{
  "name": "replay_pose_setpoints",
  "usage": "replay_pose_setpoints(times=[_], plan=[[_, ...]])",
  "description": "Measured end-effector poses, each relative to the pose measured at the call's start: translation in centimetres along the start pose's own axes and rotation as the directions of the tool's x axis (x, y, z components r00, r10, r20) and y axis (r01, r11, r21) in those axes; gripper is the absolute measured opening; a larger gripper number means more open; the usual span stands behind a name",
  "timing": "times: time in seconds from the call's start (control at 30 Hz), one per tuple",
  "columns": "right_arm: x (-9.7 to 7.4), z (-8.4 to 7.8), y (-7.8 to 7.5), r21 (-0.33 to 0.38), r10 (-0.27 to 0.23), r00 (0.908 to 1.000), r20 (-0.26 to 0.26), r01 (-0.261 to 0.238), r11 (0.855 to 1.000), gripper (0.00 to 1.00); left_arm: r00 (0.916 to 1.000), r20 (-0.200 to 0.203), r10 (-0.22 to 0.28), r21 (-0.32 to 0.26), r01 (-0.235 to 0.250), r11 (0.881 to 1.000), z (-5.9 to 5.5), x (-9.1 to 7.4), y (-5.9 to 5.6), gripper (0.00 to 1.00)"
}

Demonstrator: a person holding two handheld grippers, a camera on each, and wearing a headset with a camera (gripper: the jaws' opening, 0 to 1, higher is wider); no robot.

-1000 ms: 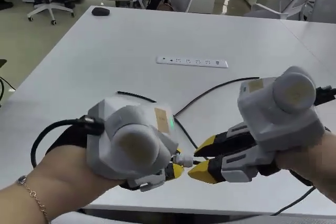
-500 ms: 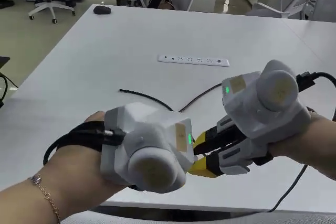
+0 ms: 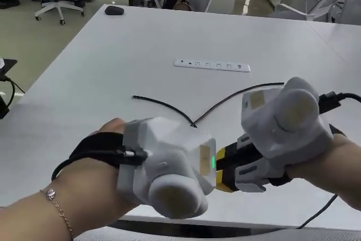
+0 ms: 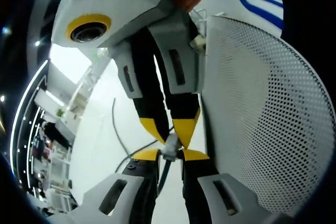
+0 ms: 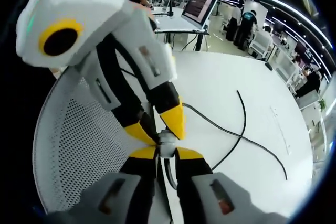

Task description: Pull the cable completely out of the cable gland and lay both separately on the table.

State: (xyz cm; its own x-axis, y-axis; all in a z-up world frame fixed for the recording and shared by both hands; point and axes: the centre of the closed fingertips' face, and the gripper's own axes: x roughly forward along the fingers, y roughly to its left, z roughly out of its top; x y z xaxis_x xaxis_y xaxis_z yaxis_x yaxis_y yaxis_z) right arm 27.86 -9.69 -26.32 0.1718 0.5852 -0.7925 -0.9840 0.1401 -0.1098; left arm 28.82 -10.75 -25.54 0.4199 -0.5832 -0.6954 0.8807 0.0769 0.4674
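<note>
White table [image 3: 141,55] carries the slack cable [image 3: 163,105]. The left gripper [image 4: 169,155] stays clamped on the cable gland [image 4: 169,147], and the right gripper [image 5: 167,154] pinches the cable beside it. Both grippers have drawn together, so extraction appears not yet begun.

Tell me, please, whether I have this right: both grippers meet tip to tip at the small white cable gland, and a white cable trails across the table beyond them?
Not quite: the cable is black, not white, as the head view shows. The rest stands: the left gripper and right gripper meet tip to tip at the small white cable gland, and the cable trails across the table beyond them.
</note>
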Motion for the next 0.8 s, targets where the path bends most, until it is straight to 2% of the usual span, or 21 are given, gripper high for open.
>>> replay_pose_setpoints(times=[0.03,0.07,0.23,0.27,0.3,0.33,0.37,0.4,0.43,0.47,0.5,0.53,0.57,0.6,0.63,0.7,0.73,0.77,0.8], plan=[[0.12,-0.09,-0.11,-0.055,-0.023,0.9995,-0.020,0.022,0.998,0.11,1.0000,0.001,-0.009,-0.019,0.009,1.000,-0.03,0.05,0.03,0.16],[0.21,-0.09,-0.08,-0.080,-0.037,0.9989,-0.029,0.034,0.996,0.11,0.9995,0.007,-0.032,-0.070,0.032,0.997,-0.14,0.13,-0.20,0.16],[0.57,-0.41,0.33,-0.096,-0.063,0.9973,-0.037,0.060,0.994,0.11,0.9949,0.025,-0.098,-0.161,0.101,0.982,-0.48,0.31,-0.48,0.16],[0.65,-0.63,0.26,-0.122,-0.084,0.9955,-0.044,0.078,0.989,0.11,0.9909,0.056,-0.122,-0.214,0.131,0.968,-0.17,0.23,-0.59,0.16],[0.70,-0.57,0.36,-0.135,-0.088,0.9953,-0.038,0.083,0.987,0.11,0.9889,0.049,-0.140,-0.248,0.148,0.957,-0.45,0.20,-0.70,0.16],[0.71,-0.65,0.21,-0.183,-0.110,0.9927,-0.049,0.100,0.978,0.11,0.9853,0.065,-0.158,-0.272,0.170,0.947,-0.39,0.25,-0.77,0.16],[0.71,-0.61,0.20,-0.223,-0.125,0.9908,-0.053,0.110,0.969,0.11,0.9804,0.084,-0.178,-0.329,0.196,0.924,-0.39,0.30,-0.75,0.16],[0.74,-0.49,0.21,-0.276,-0.139,0.9888,-0.053,0.120,0.954,0.11,0.9762,0.089,-0.198,-0.362,0.217,0.907,-0.56,0.31,-0.86,0.16],[0.74,-0.46,0.24,-0.350,-0.163,0.9847,-0.062,0.131,0.927,0.11,0.9692,0.108,-0.221,-0.403,0.246,0.881,-0.60,0.31,-0.84,0.16],[0.77,-0.48,0.21,-0.370,-0.182,0.9811,-0.067,0.144,0.918,0.11,0.9659,0.123,-0.228,-0.429,0.259,0.865,-0.62,0.33,-0.70,0.16],[0.73,-0.48,0.09,-0.384,-0.205,0.9764,-0.069,0.163,0.909,0.11,0.9593,0.140,-0.245,-0.458,0.282,0.843,-0.78,0.39,-0.63,0.16],[0.78,-0.52,0.22,-0.396,-0.205,0.9762,-0.071,0.161,0.904,0.11,0.9525,0.160,-0.259,-0.493,0.305,0.815,-0.76,0.40,-0.69,0.16],[0.75,-0.50,-0.07,-0.408,-0.225,0.9722,-0.066,0.179,0.895,0.11,0.9451,0.190,-0.266,-0.538,0.327,0.777,-0.76,0.45,-0.46,0.16],[0.75,-0.51,-0.01,-0.400,-0.224,0.9727,-0.060,0.182,0.898,0.11,0.9384,0.206,-0.277,-0.567,0.346,0.747,-0.79,0.47,-0.42,0.16],[0.73,-0.51,-0.18,-0.397,-0.227,0.9723,-0.055,0.187,0.898,0.11,0.9321,0.223,-0.286,-0.585,0.362,0.725,-0.79,0.44,-0.35,0.16],[0.58,-0.45,-0.40,-0.383,-0.236,0.9707,-0.045,0.202,0.901,0.11,0.9226,0.252,-0.292,-0.613,0.386,0.690,-0.74,0.39,-0.10,0.16],[0.51,-0.41,-0.45,-0.373,-0.231,0.9719,-0.042,0.200,0.906,0.12,0.9240,0.245,-0.293,-0.610,0.382,0.694,-0.88,0.43,-0.04,0.16],[0.52,-0.47,-0.47,-0.342,-0.212,0.9761,-0.046,0.184,0.922,0.12,0.9263,0.240,-0.291,-0.602,0.377,0.704,-0.72,0.42,-0.19,0.16],[0.48,-0.57,-0.48,-0.329,-0.198,0.9788,-0.053,0.170,0.929,0.12,0.9331,0.228,-0.278,-0.565,0.359,0.743,-0.60,0.53,-0.17,0.16]])
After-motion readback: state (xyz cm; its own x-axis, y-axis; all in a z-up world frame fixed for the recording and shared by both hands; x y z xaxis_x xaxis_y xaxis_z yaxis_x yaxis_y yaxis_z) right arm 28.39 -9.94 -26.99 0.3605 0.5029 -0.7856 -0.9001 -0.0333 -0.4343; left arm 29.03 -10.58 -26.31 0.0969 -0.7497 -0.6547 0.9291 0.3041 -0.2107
